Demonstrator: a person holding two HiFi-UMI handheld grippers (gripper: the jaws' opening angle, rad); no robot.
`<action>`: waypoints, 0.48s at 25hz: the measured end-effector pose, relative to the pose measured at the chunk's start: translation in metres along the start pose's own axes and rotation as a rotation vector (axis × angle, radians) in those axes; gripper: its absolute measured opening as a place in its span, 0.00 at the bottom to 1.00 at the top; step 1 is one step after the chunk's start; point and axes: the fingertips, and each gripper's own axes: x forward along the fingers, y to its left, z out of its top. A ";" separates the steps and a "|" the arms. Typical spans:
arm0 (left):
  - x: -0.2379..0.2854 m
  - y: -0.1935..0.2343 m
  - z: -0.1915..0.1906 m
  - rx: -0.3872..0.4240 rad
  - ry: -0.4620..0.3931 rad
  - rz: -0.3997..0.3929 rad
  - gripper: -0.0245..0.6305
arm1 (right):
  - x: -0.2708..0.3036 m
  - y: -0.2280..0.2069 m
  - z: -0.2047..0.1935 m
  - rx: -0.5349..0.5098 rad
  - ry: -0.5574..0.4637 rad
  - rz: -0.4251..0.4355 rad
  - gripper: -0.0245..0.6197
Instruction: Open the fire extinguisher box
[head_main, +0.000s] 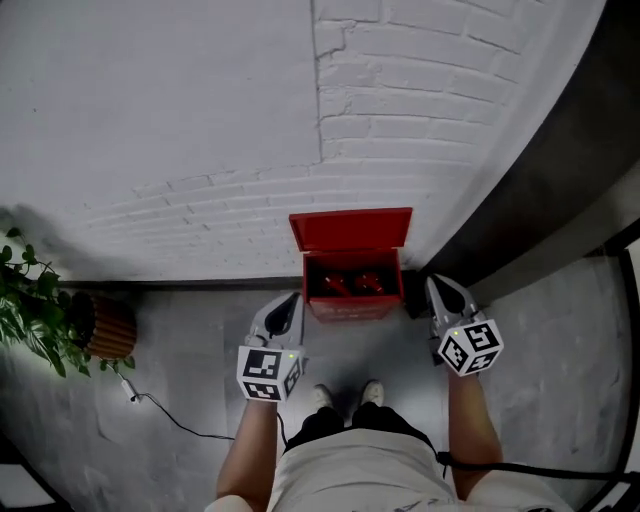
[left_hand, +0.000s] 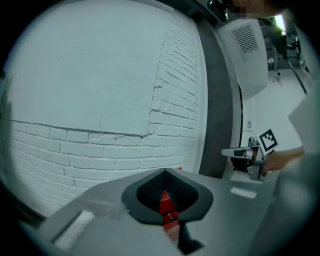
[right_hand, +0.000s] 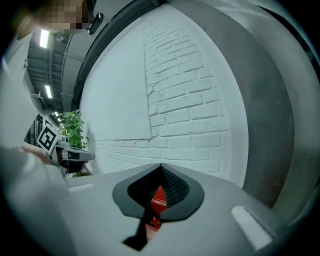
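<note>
There is one red fire extinguisher box (head_main: 352, 262). It sits on the gray floor (head_main: 190, 350), right up against the white brick wall (head_main: 200, 120). Its one lid (head_main: 350, 229) is up and stands flat against the wall, so the box is open. Inside, in the dark, two red shapes (head_main: 355, 283) lie side by side, but they are too small to tell more.

The person holds two grippers, one on each side of the box. The left gripper (head_main: 292, 300) is just beside the box's left front corner. Its two fingers (left_hand: 147, 191) are pressed together at the tips, with nothing pinched between them. The right gripper (head_main: 434, 283) is just beside the box's right side. Its two fingers (right_hand: 176, 188) are pressed together too and hold nothing. Neither gripper touches the box.

The person's two white shoes (head_main: 345, 395) stand on the floor near the front of the box. Far to the left is one green plant (head_main: 30, 305) in one brown pot (head_main: 108, 327). One thin black cable (head_main: 175, 422) lies on the floor near the pot
</note>
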 end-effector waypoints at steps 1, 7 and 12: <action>-0.003 0.000 0.006 0.004 -0.003 0.004 0.05 | -0.001 0.003 0.004 -0.002 0.003 0.006 0.05; -0.012 -0.003 0.035 0.010 -0.021 0.017 0.05 | -0.003 0.024 0.023 -0.014 0.018 0.059 0.05; -0.012 -0.007 0.047 0.015 -0.037 0.018 0.05 | 0.000 0.031 0.041 -0.039 0.007 0.084 0.05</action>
